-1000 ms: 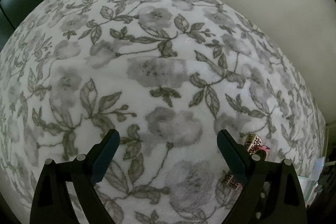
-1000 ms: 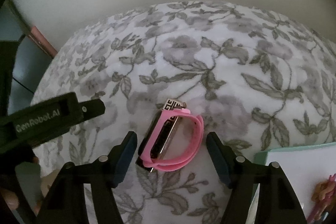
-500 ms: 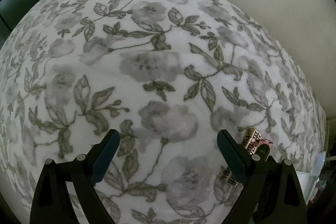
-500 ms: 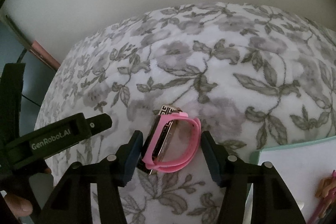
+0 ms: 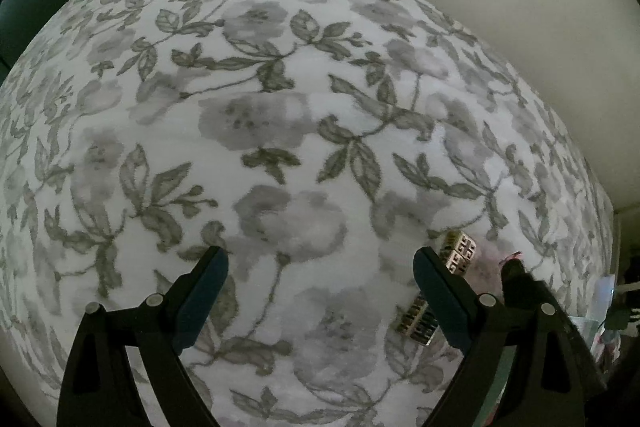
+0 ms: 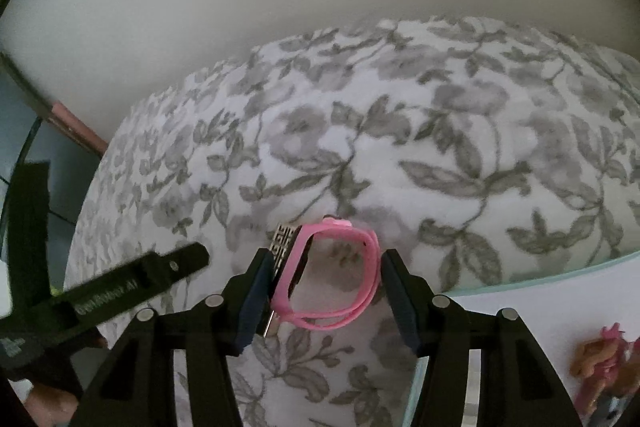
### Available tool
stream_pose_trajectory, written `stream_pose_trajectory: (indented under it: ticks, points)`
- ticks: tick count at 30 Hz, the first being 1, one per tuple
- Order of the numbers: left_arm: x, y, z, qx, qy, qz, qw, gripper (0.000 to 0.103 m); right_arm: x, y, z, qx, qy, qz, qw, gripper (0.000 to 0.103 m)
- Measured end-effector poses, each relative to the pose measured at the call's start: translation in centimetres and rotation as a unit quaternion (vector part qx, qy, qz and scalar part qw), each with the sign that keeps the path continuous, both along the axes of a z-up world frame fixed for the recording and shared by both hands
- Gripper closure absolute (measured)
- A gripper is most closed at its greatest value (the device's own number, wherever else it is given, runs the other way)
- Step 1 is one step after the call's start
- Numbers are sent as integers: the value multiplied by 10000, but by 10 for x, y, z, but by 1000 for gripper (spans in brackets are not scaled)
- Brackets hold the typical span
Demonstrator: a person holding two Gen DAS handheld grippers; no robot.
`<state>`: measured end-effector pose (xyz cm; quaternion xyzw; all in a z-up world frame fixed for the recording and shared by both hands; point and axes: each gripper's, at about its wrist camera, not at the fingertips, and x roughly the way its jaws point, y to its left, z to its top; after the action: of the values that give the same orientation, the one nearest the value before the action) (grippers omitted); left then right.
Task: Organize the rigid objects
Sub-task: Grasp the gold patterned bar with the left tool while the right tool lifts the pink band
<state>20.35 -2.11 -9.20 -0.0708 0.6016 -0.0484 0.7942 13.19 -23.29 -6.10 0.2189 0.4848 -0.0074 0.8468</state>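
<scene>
right gripper clamps pink band

right gripper (image 6: 324, 291) fingers pinch the pink band (image 6: 332, 275) from both sides, band plus metal clip (image 6: 285, 241) just off the floral bedspread (image 6: 440, 147), likely bound for the tray (image 6: 520, 307). left gripper (image 5: 320, 291) spread wide, grasping nothing, kept clear.

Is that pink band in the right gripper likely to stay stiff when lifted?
Probably not: the pink band is a thin loop, so it may squash between the right gripper pads. Its dark rigid module likely makes one side heavier, so it may tilt.
</scene>
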Motion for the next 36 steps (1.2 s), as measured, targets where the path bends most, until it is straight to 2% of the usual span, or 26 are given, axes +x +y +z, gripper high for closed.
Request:
stream_pose_trajectory:
  ticks: [8, 18, 22, 26, 28, 30, 32, 34, 36]
  points:
    - [-2, -20, 1, -27, -34, -288, 9996, 9, -8, -23, 17, -112, -61, -329, 9994, 45]
    - [-10, -54, -2, 45, -25, -813, 9967, 9, -13, -38, 18, -50, -36, -479, 9988, 46]
    - [-12, -63, -6, 121, 8, -977, 9951, 17, -15, -41, 20, -43, -57, -539, 9985, 46]
    - [-14, -72, -12, 224, 30, -1118, 9935, 19, -16, -42, 20, -29, -34, -563, 9984, 46]
    - [-14, -78, -16, 276, 46, -1208, 9923, 40, -16, -42, 19, -27, -17, -568, 9984, 46]
    - [-18, -83, -19, 389, 52, -1282, 9910, 42, -15, -42, 18, -26, 0, -572, 9984, 46]
    - [-19, -90, -20, 536, -5, -1371, 9891, 50, -15, -41, 17, -34, 29, -576, 9983, 46]
    - [-20, -92, -19, 461, -23, -1396, 9891, 66, -15, -41, 16, -40, 52, -582, 9983, 46]
    - [-19, -93, -18, 372, -14, -1412, 9893, 75, -15, -41, 15, -35, 82, -588, 9982, 46]
